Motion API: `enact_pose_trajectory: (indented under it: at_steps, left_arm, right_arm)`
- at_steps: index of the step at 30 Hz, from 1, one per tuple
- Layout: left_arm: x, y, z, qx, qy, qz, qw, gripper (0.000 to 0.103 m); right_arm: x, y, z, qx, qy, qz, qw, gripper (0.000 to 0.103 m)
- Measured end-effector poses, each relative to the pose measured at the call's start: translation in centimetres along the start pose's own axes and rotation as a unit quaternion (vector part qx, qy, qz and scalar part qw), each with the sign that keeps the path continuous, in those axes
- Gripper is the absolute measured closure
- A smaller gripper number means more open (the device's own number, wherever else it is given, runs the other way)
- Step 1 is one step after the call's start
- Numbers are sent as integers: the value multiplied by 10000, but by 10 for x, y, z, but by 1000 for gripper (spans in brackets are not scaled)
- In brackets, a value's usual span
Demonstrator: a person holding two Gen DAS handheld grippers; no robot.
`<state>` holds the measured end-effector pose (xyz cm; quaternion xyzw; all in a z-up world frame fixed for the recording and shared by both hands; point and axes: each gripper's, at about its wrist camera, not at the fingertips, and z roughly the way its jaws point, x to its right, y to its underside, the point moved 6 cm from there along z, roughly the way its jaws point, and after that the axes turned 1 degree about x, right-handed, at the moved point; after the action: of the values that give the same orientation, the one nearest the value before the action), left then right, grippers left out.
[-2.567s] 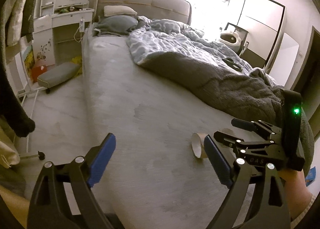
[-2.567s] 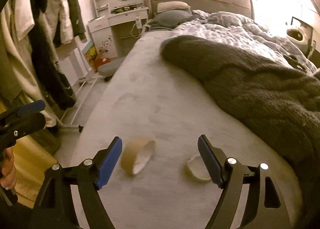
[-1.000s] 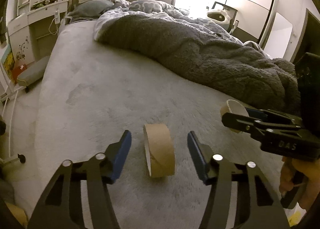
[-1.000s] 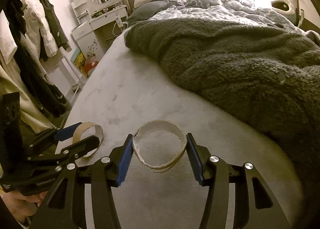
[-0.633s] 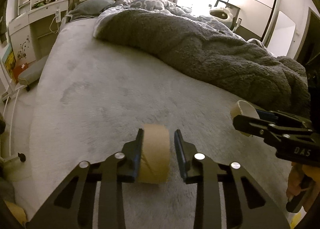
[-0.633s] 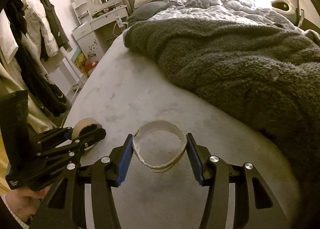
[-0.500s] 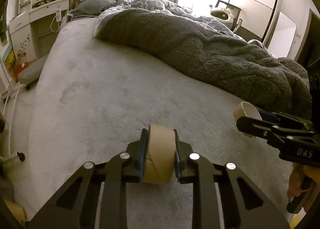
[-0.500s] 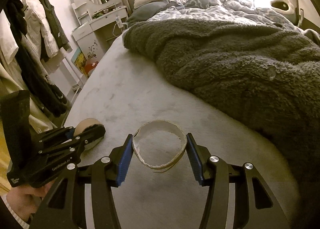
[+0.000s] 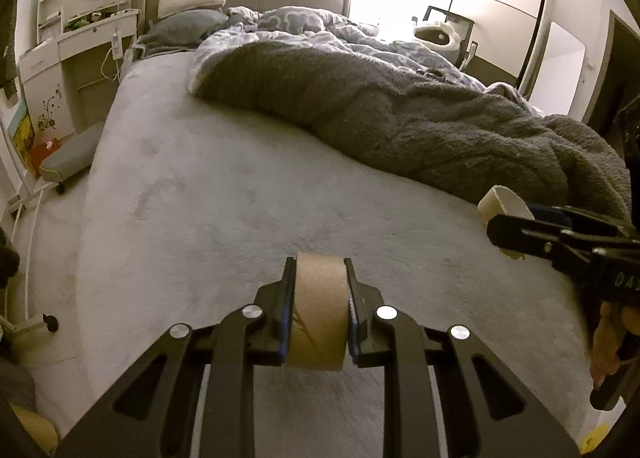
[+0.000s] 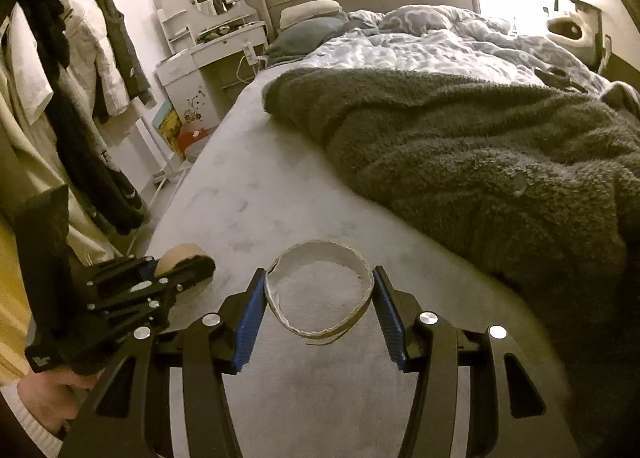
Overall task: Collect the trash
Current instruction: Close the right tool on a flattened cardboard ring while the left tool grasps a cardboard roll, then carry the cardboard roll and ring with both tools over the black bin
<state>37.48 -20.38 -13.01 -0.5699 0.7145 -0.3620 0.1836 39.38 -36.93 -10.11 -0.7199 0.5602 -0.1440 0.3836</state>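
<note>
Two cardboard rings, one in each gripper! The brown tape roll [image 9: 318,310] stands on edge between the left gripper's [image 9: 319,312] pads, its curved face toward the camera and its hole running side to side, from pad to pad. Both pads press flat on its rims, jaws nearly closed, and the roll sits just over the grey bedsheet [image 9: 200,198]. Over on the right, the thin ring [image 10: 319,290] is caught across its width by the right gripper [image 10: 319,298], jaws about half apart, blue pads touching its outer wall on either side. Its opening faces up toward the camera, with sheet showing through the middle, and its lower edge is frayed. Beyond both rings, a dark fleecy blanket [image 10: 480,162] lies heaped across the bed's far half.
</note>
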Motion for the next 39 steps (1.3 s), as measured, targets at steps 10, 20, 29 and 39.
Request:
enact_pose_trajectory:
  at_steps: [10, 20, 29, 39]
  left_arm:
    - [3, 26, -52, -37, -130, 159, 9998, 80]
    - [-15, 77, -119, -93, -352, -62, 9993, 80]
    - [-45, 104, -176, -2, -711, -178, 9973, 80]
    - [-94, 152, -208, -228, -1293, 38, 9913, 80]
  right_arm:
    - [-19, 6, -22, -27, -134, 86, 9999, 50]
    - [-48, 32, -50, -50, 40, -56, 10000, 50]
    - [-95, 74, -88, 28, 39, -207, 9998, 50]
    - [-142, 107, -98, -45, -43, -358, 9993, 50]
